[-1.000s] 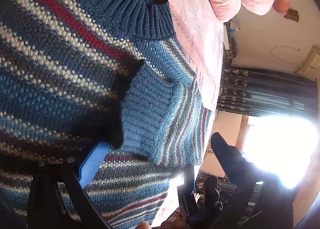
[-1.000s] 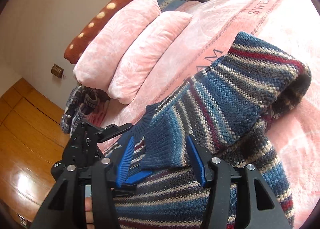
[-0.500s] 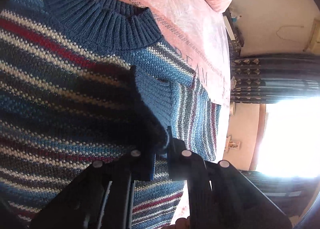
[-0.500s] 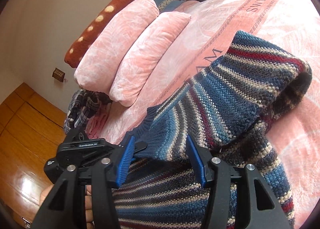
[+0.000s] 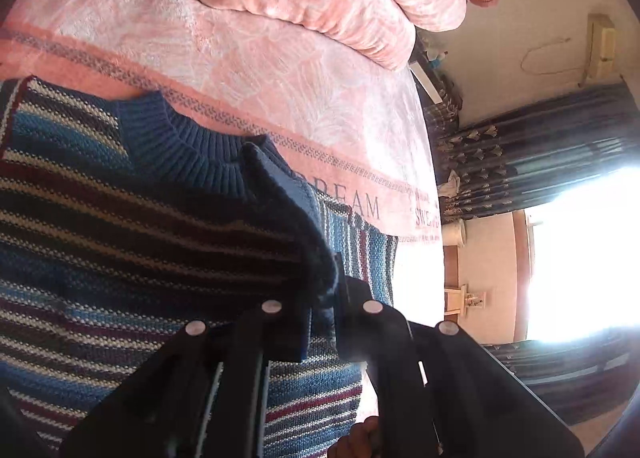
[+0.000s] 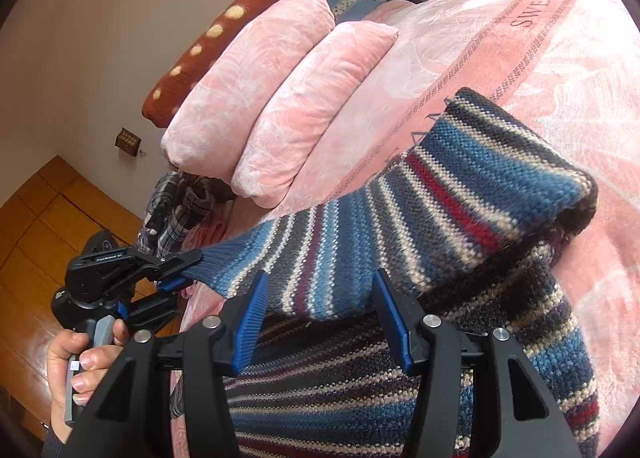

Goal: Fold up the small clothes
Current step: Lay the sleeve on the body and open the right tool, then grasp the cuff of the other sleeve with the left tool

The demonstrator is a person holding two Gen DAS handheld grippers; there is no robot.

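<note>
Left hand-held gripper pinches ribbed cuff of striped knit sweater; right hand-held gripper spread.

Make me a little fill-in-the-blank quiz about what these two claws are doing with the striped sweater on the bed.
1. The left claw is shut on the sleeve's ribbed ____.
2. The right claw is ____, gripping nothing.
3. The striped sweater lies on a ____ bedspread.
4. Stacked beyond the sweater are two pink ____.

Missing words: cuff; open; pink; pillows

sweater on bed – sleeve folded across, pillows behind
</note>
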